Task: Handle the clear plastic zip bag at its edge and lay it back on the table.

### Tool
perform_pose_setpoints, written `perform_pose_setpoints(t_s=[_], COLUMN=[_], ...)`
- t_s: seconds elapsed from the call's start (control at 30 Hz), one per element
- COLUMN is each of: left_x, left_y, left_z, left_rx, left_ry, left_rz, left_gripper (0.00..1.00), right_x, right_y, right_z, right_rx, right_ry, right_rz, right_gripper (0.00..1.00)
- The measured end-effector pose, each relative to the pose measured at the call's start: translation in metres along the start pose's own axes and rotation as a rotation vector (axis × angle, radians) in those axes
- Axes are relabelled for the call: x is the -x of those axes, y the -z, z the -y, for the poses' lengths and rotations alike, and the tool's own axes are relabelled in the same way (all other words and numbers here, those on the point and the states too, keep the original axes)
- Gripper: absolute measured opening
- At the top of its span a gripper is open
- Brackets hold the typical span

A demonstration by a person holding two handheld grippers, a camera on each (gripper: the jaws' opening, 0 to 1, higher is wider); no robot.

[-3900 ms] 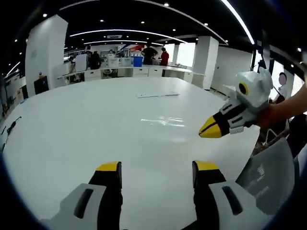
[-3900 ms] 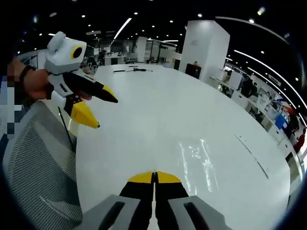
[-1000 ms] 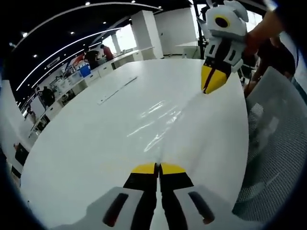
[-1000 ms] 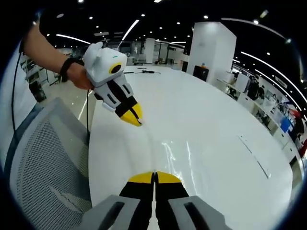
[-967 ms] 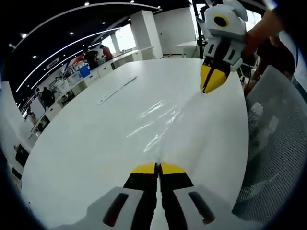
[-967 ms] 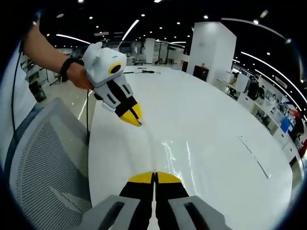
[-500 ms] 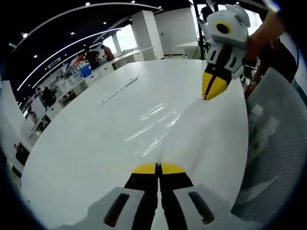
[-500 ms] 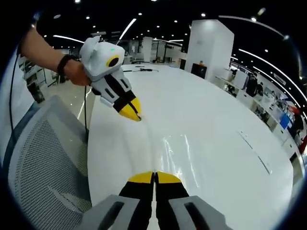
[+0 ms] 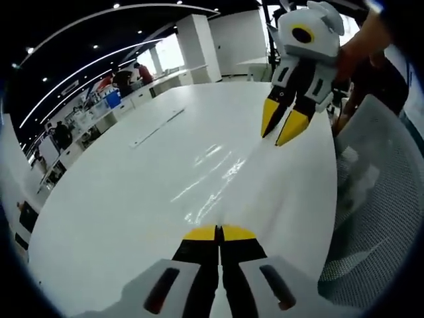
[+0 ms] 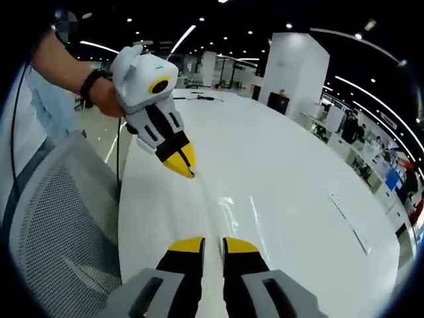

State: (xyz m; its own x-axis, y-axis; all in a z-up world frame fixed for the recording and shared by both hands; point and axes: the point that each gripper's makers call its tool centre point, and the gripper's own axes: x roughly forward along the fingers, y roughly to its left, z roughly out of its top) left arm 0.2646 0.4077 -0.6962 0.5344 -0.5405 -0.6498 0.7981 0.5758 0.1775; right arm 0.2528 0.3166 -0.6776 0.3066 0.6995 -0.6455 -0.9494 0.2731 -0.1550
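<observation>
The clear plastic zip bag (image 9: 213, 177) lies flat on the white table (image 9: 119, 199), showing mainly as glints. My left gripper (image 9: 219, 232) is shut on the bag's near edge. In the right gripper view that left gripper (image 10: 183, 165) points down at the bag (image 10: 233, 207) with its yellow tips together, held by a hand with a wristband. My right gripper (image 10: 213, 246) stands open, a narrow gap between its yellow tips, right over the bag's other edge. From the left gripper view the right gripper (image 9: 281, 124) shows its tips spread apart just above the table.
A grey mesh chair (image 9: 374, 218) stands by the table's edge, also seen as the chair (image 10: 56, 232) on the left. A long thin strip (image 9: 156, 127) lies farther out on the table. A dark cable (image 10: 192, 97) lies at the far end. White pillars and people stand beyond.
My right gripper has opened and let go of the bag's edge. My left gripper stays shut on the other edge, and the bag has settled onto the table.
</observation>
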Motion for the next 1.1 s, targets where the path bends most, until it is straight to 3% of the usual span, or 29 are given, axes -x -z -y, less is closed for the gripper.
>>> perform_pose_setpoints(t_s=[0.27,0.53,1.1], left_x=[-0.003,-0.007,-0.008], left_y=[-0.003,-0.006,-0.010], left_z=[0.011,0.016,0.022], left_rx=[-0.026,-0.055,-0.093], left_ry=[0.036,0.056,0.081], left_rz=[-0.009,-0.018,-0.026], left_gripper=[0.00,0.00,0.00], right_x=[-0.017,-0.034,-0.048], right_y=[-0.028,-0.042,-0.050], right_z=[-0.013,-0.028,-0.035], right_rx=[0.114,0.212,0.296], right_ry=[-0.057,-0.100,-0.145], right_rz=[-0.002,-0.020,-0.053], right_gripper=[0.09,0.12,0.13])
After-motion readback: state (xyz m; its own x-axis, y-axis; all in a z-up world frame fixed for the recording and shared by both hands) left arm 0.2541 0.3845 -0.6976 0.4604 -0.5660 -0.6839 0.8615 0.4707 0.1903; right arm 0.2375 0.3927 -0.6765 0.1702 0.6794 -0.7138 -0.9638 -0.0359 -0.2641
